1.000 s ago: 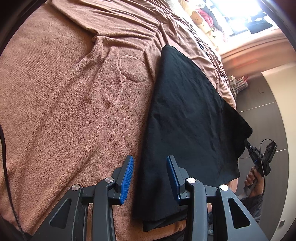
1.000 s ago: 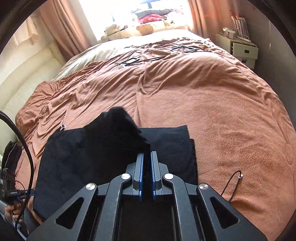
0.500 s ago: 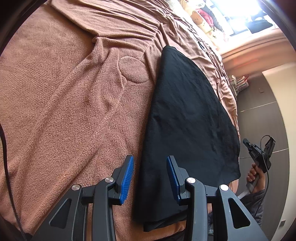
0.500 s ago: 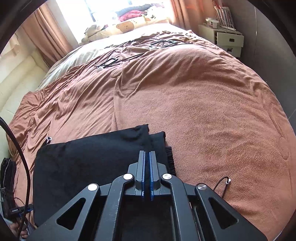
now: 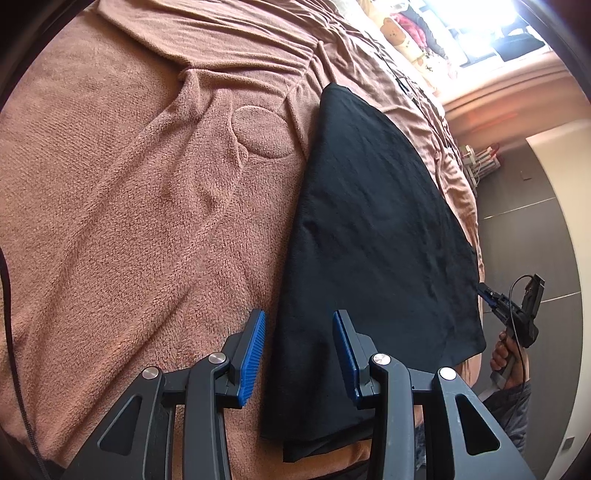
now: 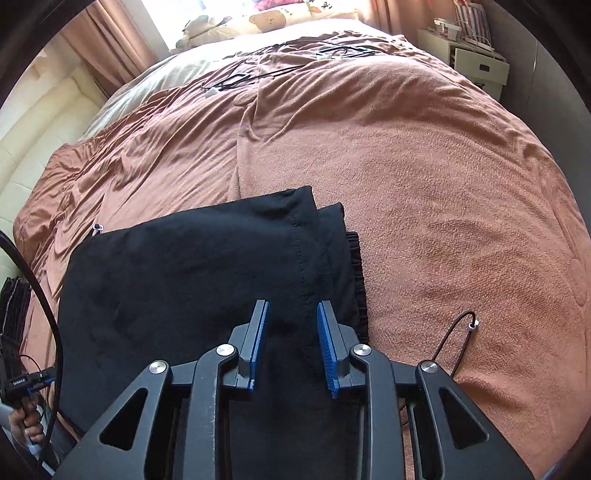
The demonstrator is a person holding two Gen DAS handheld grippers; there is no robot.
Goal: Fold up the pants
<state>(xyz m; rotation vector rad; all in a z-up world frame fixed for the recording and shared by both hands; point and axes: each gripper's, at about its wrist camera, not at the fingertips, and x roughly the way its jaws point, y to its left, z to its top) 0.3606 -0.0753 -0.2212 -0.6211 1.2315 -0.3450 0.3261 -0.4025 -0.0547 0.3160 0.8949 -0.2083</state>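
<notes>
pants near end: black pants (image 6: pixel 192 288) run under the right gripper (image 6: pixel 291 332), hidden there
layers: count unclear
person: only a hand (image 5: pixel 506 354) shows, rest cut off
shelf items beyond right gripper: too small to tell

Left wrist view: your camera sits just behind the left gripper (image 5: pixel 299 354), close above the bed (image 5: pixel 122 206), angled steeply down and looking along the long side of the black pants (image 5: pixel 373 229) towards the bright window (image 5: pixel 476 26), with your other hand (image 5: pixel 504 356) at the right edge. Right wrist view: your camera sits behind the right gripper (image 6: pixel 291 339), equally close and tilted down, facing up the bed (image 6: pixel 424 155) towards the pillows (image 6: pixel 273 18) and nightstand (image 6: pixel 472 62). Shared ground: the pants (image 6: pixel 192 280), the brown blanket around them, and each view catching the opposite hand (image 6: pixel 26 424) at its margin.
</notes>
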